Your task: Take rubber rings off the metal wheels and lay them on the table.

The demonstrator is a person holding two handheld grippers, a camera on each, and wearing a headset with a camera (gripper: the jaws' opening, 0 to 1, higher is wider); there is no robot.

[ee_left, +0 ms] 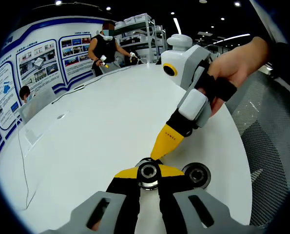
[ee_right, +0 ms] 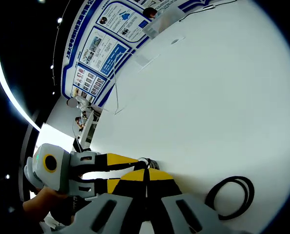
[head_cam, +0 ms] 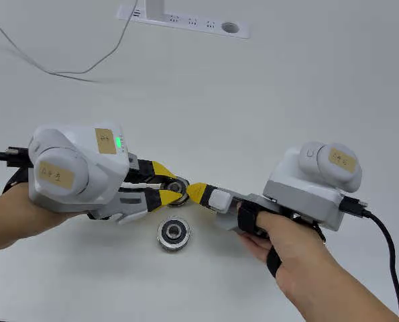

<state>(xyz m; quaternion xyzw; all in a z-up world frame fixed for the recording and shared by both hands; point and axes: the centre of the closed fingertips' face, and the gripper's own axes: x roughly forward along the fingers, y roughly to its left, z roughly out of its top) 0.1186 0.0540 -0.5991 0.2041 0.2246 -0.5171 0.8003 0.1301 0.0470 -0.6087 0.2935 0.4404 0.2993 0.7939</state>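
My left gripper (head_cam: 176, 189) is shut on a small metal wheel (head_cam: 179, 186), held just above the white table (head_cam: 253, 107). In the left gripper view the wheel (ee_left: 148, 171) sits between the yellow tips. My right gripper (head_cam: 198, 193) comes in from the right, shut, its yellow tips (ee_left: 165, 139) touching that wheel's rim. Whether they pinch a rubber ring I cannot tell. A second wheel (head_cam: 174, 233) with a black ring lies flat on the table below the grippers. In the right gripper view, black rubber rings (ee_right: 208, 195) lie loose on the table beside my right gripper (ee_right: 145, 174).
A white power strip (head_cam: 186, 20) and a thin cable (head_cam: 51, 67) lie at the far side of the table. The table's edge (ee_left: 242, 146) and a mesh chair (ee_left: 271, 112) are to the right in the left gripper view. People stand far off.
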